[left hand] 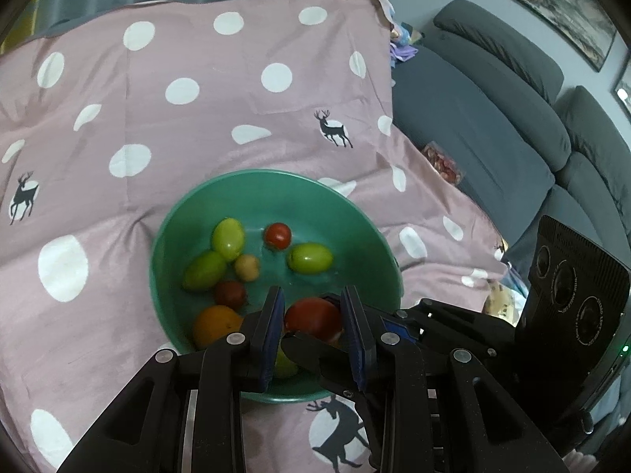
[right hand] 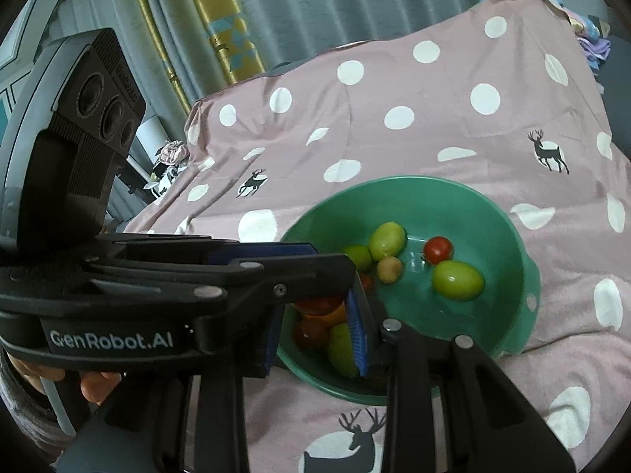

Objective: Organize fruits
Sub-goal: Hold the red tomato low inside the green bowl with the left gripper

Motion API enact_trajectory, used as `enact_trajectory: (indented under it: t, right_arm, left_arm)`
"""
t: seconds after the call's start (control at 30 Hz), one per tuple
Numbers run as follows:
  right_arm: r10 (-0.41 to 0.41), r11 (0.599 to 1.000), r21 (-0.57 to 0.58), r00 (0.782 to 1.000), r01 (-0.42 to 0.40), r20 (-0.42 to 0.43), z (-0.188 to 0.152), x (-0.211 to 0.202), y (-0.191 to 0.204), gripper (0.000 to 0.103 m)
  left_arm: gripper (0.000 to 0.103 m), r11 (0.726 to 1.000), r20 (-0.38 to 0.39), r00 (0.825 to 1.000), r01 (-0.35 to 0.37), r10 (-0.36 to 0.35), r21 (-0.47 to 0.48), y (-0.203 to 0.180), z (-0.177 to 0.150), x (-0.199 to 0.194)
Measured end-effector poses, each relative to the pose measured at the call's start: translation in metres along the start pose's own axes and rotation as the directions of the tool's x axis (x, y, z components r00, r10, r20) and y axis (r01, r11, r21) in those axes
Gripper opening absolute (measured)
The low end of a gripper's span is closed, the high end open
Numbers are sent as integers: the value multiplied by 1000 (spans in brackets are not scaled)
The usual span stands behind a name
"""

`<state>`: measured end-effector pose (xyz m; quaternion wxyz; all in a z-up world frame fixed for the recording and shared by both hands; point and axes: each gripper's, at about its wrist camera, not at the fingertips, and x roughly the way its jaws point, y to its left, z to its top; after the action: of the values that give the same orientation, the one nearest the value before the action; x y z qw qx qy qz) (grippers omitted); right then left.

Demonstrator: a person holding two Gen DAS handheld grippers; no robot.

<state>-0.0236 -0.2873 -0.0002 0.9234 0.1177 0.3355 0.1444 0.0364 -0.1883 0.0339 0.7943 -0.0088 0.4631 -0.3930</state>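
Both pairs of fingers are drawn nearly together, clamped on nothing, over the near rim of the bowl (left hand: 276,185). Left fingers (left hand: 276,315) frame a red fruit (left hand: 311,315); right fingers (right hand: 357,315) cross just beside them. Green fruit (right hand: 457,280), a tomato (right hand: 437,248) and an orange (left hand: 215,325) lie inside, on the dotted cloth (left hand: 197,59).

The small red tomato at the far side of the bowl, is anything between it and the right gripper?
Partly: the left gripper crosses in front of the right gripper, above the near fruit. The small red tomato lies uncovered.
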Motion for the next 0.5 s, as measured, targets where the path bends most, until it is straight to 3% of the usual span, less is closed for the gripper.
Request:
enact_trajectory:
  t: [0.5]
  right_arm:
    - [-10,999,33,1000,10,-15,-3,2,-21,31]
  left_arm:
    - [30,1000,-36,999,1,0,18,-9,8,22]
